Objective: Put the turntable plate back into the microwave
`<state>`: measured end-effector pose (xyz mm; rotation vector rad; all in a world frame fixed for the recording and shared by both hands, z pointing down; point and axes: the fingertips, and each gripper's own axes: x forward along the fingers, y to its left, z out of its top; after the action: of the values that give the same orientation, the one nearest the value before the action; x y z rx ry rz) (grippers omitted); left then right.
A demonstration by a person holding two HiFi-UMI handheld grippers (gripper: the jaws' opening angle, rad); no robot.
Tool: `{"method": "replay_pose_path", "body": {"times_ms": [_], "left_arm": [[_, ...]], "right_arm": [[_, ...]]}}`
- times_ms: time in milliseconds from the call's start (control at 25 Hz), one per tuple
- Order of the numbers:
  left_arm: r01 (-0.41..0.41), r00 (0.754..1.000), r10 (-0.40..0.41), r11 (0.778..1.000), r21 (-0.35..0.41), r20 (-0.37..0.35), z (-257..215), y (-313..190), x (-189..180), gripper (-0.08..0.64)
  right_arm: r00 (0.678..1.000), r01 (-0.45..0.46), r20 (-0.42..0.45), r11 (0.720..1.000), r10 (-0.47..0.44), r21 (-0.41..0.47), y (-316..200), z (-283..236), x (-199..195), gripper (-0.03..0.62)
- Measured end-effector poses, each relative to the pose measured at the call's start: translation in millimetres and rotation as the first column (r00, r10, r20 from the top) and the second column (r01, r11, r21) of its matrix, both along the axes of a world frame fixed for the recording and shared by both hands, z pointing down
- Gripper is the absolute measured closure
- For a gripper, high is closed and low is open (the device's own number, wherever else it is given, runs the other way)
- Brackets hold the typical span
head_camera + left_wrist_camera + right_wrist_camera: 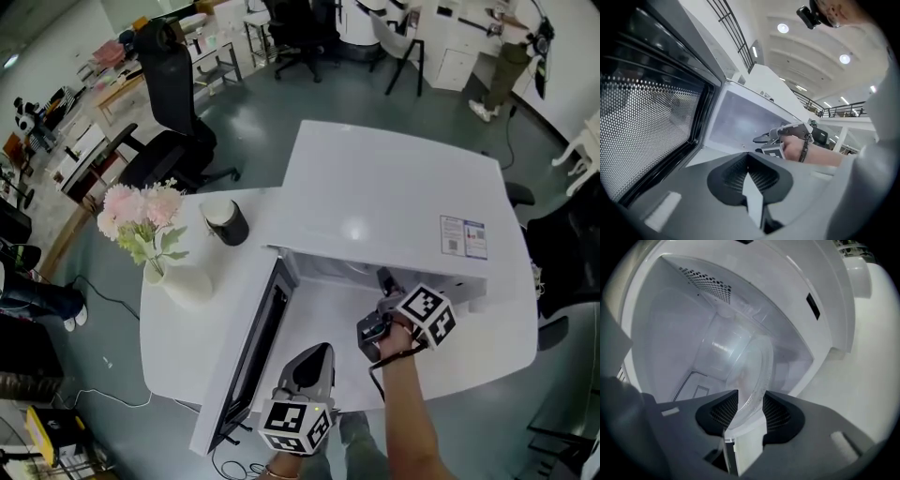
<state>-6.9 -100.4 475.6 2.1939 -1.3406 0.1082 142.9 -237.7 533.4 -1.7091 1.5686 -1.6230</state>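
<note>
The turntable plate (pixel 750 366) is seen inside the cavity of the microwave (pixel 394 187), whose door (pixel 253 347) is swung open to the left. The right gripper (pixel 750 401) is reached into the cavity. Its fingers (pixel 723 414) are spread, and the clear plate's near rim is seen between them with no pad pressed on it. The left gripper (pixel 748 161) is held beside the open door, at the near side of the table (pixel 178 337), its fingers (pixel 733 176) pressed together on nothing. A vase of pink flowers (pixel 141 220) and a black cup (pixel 225 222) are set on the table, left of the microwave.
</note>
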Motion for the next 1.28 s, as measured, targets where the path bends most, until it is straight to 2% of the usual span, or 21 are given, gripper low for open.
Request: {"method": "replay_pose_path", "body": {"times_ms": [680,1000,1280], "left_arm": [[0.023,1.0,-0.023,1.0,-0.007,-0.001,1.3,18.0,-6.6,0.56],[0.031,1.0,-0.031,1.0,-0.006,0.004,-1.0,21.6,-6.3,0.56],[0.043,0.999,-0.043,0.999,-0.005,0.007,-5.5,25.9,-5.4,0.56]], "right_arm": [[0.999,0.009,0.034,1.0,-0.008,-0.02,17.0,7.7,-5.6,0.446],[0.999,0.036,0.02,0.999,-0.036,-0.019,23.4,6.5,-8.0,0.448],[0.997,0.079,-0.026,0.997,-0.078,0.017,30.4,-11.0,-8.2,0.448]]}}
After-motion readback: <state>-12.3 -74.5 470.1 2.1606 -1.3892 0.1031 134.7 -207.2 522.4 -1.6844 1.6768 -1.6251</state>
